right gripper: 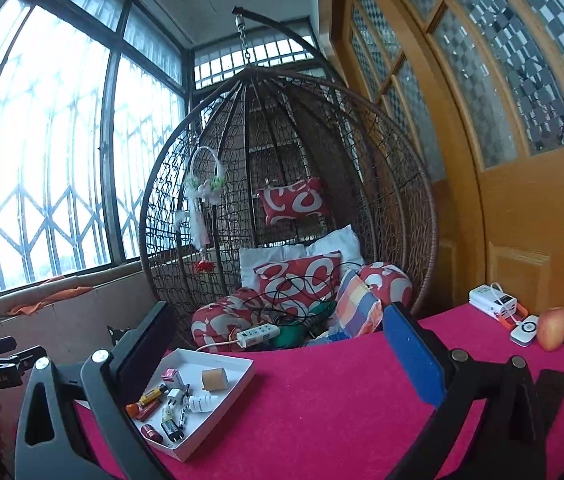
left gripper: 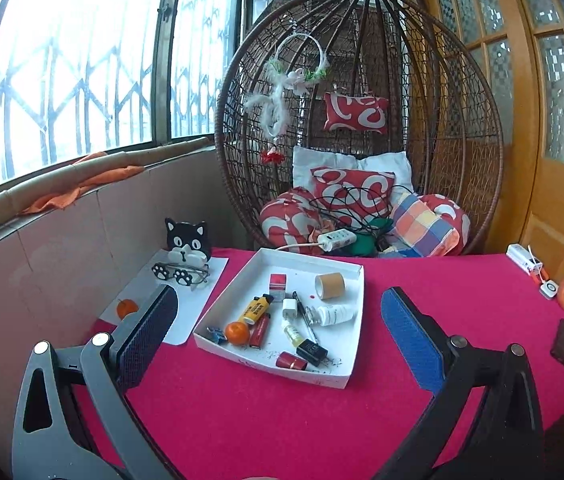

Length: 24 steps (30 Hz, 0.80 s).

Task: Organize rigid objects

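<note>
You are on an enclosed balcony of a home: a brown wicker hanging egg chair [left gripper: 362, 120] full of red-and-white patterned cushions [left gripper: 352, 194] stands in the corner, tall windows with metal diamond grilles [left gripper: 62, 80] run along one side, and an orange wooden door with patterned glass panes [right gripper: 502, 120] closes the other, behind a table under a magenta cloth [left gripper: 422, 280]
</note>
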Each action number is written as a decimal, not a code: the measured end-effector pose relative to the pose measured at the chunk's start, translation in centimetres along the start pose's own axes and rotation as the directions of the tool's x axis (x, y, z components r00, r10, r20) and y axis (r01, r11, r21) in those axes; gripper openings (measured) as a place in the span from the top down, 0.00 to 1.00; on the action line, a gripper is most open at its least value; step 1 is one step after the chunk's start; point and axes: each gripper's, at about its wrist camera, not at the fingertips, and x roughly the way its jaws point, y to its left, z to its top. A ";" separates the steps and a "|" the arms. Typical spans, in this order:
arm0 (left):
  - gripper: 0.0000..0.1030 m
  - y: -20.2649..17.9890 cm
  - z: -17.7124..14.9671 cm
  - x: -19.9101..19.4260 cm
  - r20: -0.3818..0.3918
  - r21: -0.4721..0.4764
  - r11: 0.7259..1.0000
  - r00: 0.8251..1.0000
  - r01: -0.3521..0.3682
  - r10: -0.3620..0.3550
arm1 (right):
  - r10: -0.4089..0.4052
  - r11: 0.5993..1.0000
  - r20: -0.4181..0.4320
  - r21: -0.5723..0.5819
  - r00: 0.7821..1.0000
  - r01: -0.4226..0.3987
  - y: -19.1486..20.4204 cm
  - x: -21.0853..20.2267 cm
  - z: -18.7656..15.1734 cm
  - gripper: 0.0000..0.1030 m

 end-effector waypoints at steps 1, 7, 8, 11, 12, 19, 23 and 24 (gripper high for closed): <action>0.00 0.2 -0.2 -0.3 -0.004 -0.012 1.000 1.000 0.001 -0.001 | -0.003 1.000 0.007 -0.001 1.000 0.003 -0.1 -0.7 0.1 0.00; 0.00 0.2 -1.8 -1.6 -0.041 -0.021 1.000 0.999 0.018 -0.019 | -0.019 0.999 0.034 -0.030 0.999 0.020 -0.5 -3.6 0.2 0.00; 0.00 0.2 -2.0 -1.5 -0.046 -0.018 1.000 0.999 0.020 -0.021 | -0.026 0.999 0.036 -0.036 0.999 0.027 -0.6 -3.9 0.1 0.00; 0.00 -0.1 -2.6 -1.5 -0.061 -0.015 1.000 0.998 0.024 -0.025 | -0.052 0.998 0.035 -0.035 0.998 0.053 -1.3 -4.4 0.0 0.00; 0.00 -0.1 -2.5 -1.5 -0.063 -0.016 1.000 0.998 0.027 -0.028 | -0.057 0.998 0.034 -0.028 0.998 0.058 -1.5 -4.5 0.0 0.00; 0.00 -0.3 -2.3 -2.2 -0.044 -0.013 0.999 0.998 0.037 -0.037 | -0.078 0.997 0.036 0.015 0.996 0.078 -2.9 -4.7 0.2 0.00; 0.00 -0.1 -2.5 -1.5 -0.067 -0.016 0.999 0.997 0.038 -0.039 | -0.086 0.996 0.010 0.025 0.996 0.086 -3.1 -4.2 -0.3 0.00; 0.00 -0.1 -2.5 -1.4 -0.070 -0.016 0.999 0.997 0.039 -0.040 | -0.086 0.996 0.004 0.027 0.996 0.086 -3.2 -4.1 -0.4 0.00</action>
